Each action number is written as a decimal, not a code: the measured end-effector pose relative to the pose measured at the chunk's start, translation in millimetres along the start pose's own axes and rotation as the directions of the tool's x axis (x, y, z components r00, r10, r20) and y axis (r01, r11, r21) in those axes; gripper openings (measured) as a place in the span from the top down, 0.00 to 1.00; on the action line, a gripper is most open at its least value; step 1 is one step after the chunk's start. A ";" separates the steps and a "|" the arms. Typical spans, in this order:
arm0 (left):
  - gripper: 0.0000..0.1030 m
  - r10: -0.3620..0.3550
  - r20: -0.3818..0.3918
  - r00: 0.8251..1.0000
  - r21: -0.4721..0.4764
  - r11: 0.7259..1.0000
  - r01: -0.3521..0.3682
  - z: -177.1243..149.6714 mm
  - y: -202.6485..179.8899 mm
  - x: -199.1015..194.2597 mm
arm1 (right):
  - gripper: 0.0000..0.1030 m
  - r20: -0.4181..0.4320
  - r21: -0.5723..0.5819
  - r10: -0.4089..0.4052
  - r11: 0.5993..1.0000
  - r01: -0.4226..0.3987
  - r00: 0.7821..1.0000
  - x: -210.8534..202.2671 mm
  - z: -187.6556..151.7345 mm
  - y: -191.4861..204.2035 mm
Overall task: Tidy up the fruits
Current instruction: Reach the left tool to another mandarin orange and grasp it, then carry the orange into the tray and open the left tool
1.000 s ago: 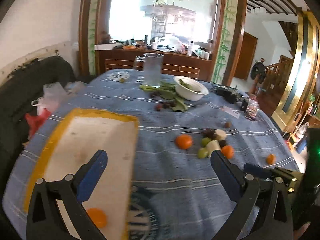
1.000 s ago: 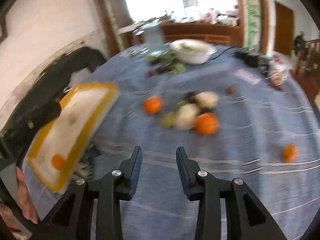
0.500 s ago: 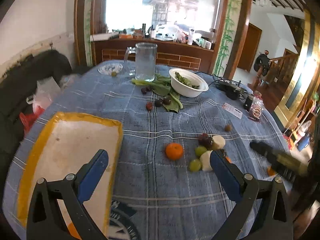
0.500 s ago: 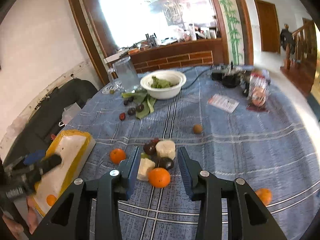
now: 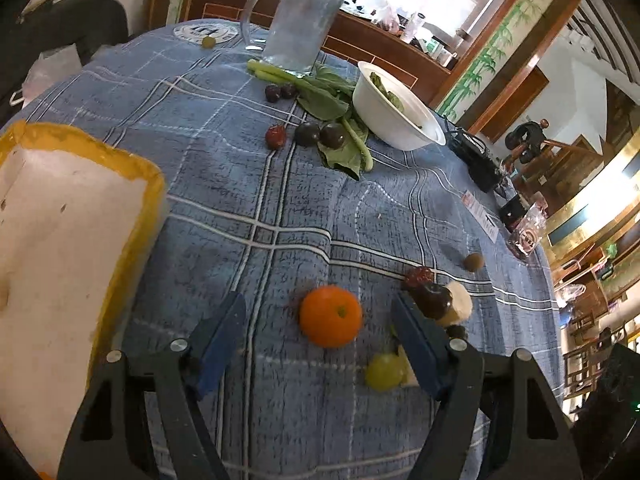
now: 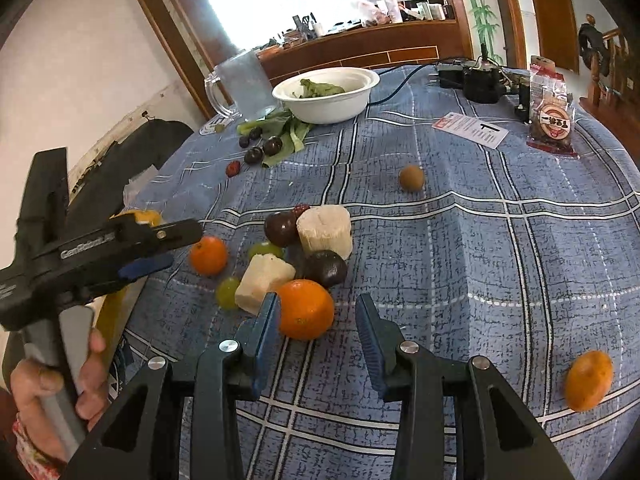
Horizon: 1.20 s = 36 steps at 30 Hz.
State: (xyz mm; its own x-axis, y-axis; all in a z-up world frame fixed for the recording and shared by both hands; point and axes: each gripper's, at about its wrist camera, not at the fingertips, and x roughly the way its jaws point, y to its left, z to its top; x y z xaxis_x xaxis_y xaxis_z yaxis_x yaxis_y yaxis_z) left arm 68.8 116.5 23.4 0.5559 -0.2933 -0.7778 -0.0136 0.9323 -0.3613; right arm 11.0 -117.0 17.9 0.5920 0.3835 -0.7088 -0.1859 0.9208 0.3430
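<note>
My left gripper (image 5: 320,328) is open, low over the blue cloth, with a small orange (image 5: 330,315) lying between its fingers, untouched. A yellow-rimmed white tray (image 5: 60,240) lies to its left. My right gripper (image 6: 318,322) is open, with a larger orange (image 6: 306,309) just inside its left finger. Behind it lie two white cane pieces (image 6: 326,230), dark plums (image 6: 326,268), green grapes (image 6: 227,293) and the small orange (image 6: 208,255). Another orange (image 6: 589,380) lies at the right. The left gripper's body (image 6: 100,256) shows at the left.
A white bowl of greens (image 5: 396,110), a glass jug (image 5: 296,26), leaves and dark plums (image 5: 320,134) stand at the back. A brown fruit (image 6: 411,178), a card (image 6: 472,129), a snack packet (image 6: 550,114) and black adapters (image 6: 480,78) lie at the far right.
Both grippers have come down and forward to the fruit cluster. The left now brackets the small orange; the right has opened wider beside the larger orange.
</note>
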 end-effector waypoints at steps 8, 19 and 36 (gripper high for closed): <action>0.28 0.034 0.003 0.999 0.101 0.994 -0.034 -5.7 -6.3 15.5 | 0.57 -0.053 -0.036 0.022 0.999 -0.024 0.998 13.9 -2.3 7.4; 0.62 0.018 0.004 1.000 0.139 0.990 -0.018 -13.0 -13.3 14.4 | 0.57 -0.045 -0.101 -0.036 0.994 0.032 0.998 25.0 -4.0 19.3; 0.67 0.004 0.067 0.998 0.150 0.989 -0.014 -11.4 -17.0 -2.2 | 0.62 0.028 -0.103 -0.024 0.994 0.027 0.999 3.0 -3.9 26.5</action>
State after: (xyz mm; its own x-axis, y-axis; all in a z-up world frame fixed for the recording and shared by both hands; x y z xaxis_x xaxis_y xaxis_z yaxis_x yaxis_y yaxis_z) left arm 58.3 98.9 25.4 0.6100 -0.2746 -0.7433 0.1035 0.9576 -0.2688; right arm 4.7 -91.1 22.5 0.6184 0.3588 -0.6991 -0.2493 0.9333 0.2585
